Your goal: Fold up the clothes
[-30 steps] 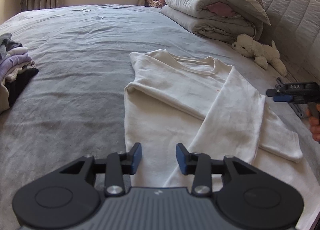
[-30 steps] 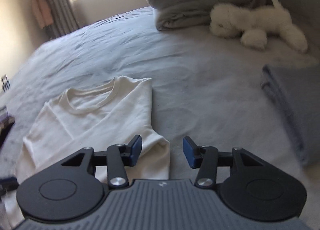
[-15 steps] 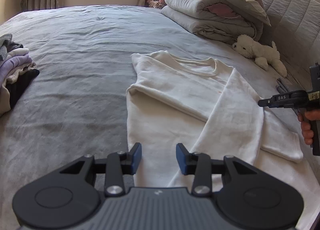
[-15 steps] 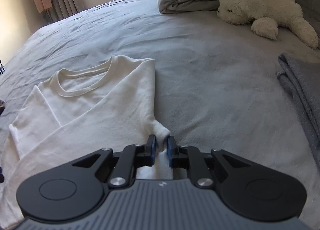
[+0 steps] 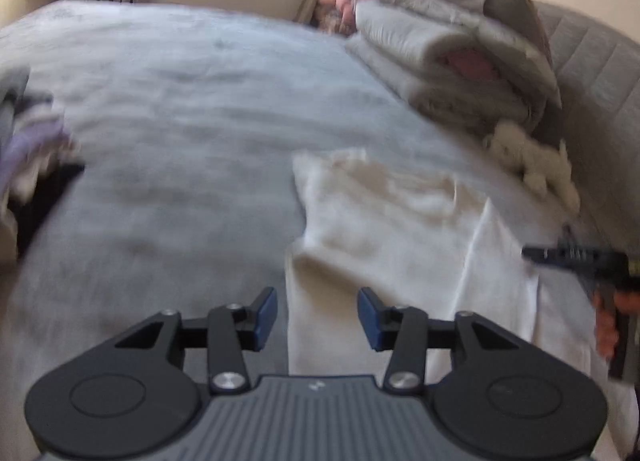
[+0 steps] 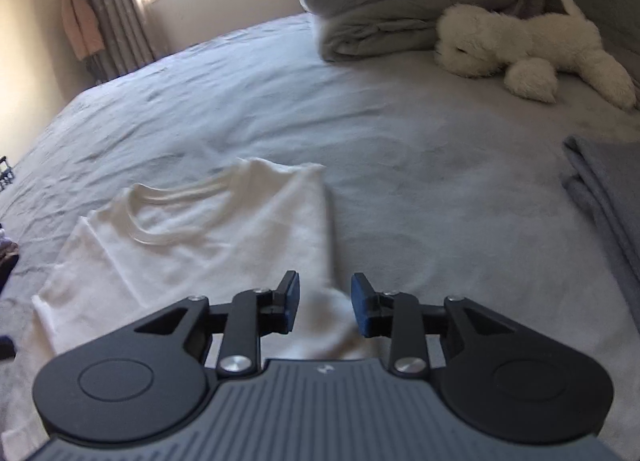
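1 cream sweatshirt (image 6: 192, 245) flat on grey bed (image 6: 400, 165), both sleeves folded in. 1 rolled duvet (image 6: 400, 9), 1 white plush dog (image 6: 532, 49) near headboard.

2 grippers. Left gripper (image 5: 317, 319): jaws released, just been widening, sweatshirt edge lying below gap, nothing pinched. Right gripper (image 6: 325, 309): jaws released, just been parting, sleeve end under gap, pads not pressing it.

Left view only, blurred: 1 clothes pile (image 5: 28, 149) at left edge, 1 hand (image 5: 614, 317) holding right gripper. Right view only: 1 folded grey cloth (image 6: 604, 205) at right.
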A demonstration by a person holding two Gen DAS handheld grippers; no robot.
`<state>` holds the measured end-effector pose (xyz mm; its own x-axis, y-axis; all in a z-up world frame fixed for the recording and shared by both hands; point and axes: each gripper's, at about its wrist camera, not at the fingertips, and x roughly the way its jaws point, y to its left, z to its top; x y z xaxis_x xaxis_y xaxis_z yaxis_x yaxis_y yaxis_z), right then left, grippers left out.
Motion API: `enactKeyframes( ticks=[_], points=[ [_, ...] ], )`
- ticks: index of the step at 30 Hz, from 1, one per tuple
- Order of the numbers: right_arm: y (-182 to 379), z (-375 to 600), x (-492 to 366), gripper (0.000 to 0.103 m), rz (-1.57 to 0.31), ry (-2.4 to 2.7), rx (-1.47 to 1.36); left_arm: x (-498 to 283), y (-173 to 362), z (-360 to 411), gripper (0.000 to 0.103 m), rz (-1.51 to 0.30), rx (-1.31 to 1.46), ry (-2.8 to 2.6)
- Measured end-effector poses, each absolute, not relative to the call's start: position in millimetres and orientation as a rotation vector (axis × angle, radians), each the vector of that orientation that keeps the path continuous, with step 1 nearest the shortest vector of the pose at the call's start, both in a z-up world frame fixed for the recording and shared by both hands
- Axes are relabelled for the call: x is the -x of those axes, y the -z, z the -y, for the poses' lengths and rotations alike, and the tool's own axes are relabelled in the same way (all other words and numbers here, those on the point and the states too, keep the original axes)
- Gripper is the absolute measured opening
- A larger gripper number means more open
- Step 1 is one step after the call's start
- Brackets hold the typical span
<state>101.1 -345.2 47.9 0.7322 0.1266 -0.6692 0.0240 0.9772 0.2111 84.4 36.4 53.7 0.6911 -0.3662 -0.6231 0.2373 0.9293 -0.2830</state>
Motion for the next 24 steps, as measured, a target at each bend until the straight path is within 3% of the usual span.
enactKeyframes(
  ticks=[7, 8, 12, 18, 19, 22, 24],
  points=[
    [-70.2, 271.6, -122.2, 0.032, -0.687, -0.25, -0.103, -126.2, -29.5, -28.6, 0.053, -0.755, 0.236, 0.353],
    [-71.4, 255.8, -131.2, 0.033, -0.687, -0.287, -0.088, -128.4, -26.6, -26.8, 0.051, -0.753, 0.239, 0.364],
    [-69.3, 189.3, -172.4, 0.032, -0.701, -0.435, -0.025, -129.7, -17.5, -24.5, 0.027, -0.752, 0.211, 0.381],
    [-48.0, 111.0, -215.4, 0.032, -0.757, -0.489, 0.126, -131.7, -11.6, -35.1, 0.016, -0.745, 0.271, 0.391],
    [-43.2, 101.9, -219.4, 0.031, -0.773, -0.481, 0.165, -130.8, -11.9, -35.0, 0.016, -0.741, 0.27, 0.389],
    [-35.5, 101.4, -218.9, 0.013, -0.762, -0.482, 0.178, -127.4, -18.2, -34.0, 0.014, -0.726, 0.27, 0.371],
    [-33.1, 108.4, -216.2, 0.01, -0.737, -0.491, 0.149, -124.6, -23.2, -33.6, 0.014, -0.711, 0.267, 0.357]
  ],
)
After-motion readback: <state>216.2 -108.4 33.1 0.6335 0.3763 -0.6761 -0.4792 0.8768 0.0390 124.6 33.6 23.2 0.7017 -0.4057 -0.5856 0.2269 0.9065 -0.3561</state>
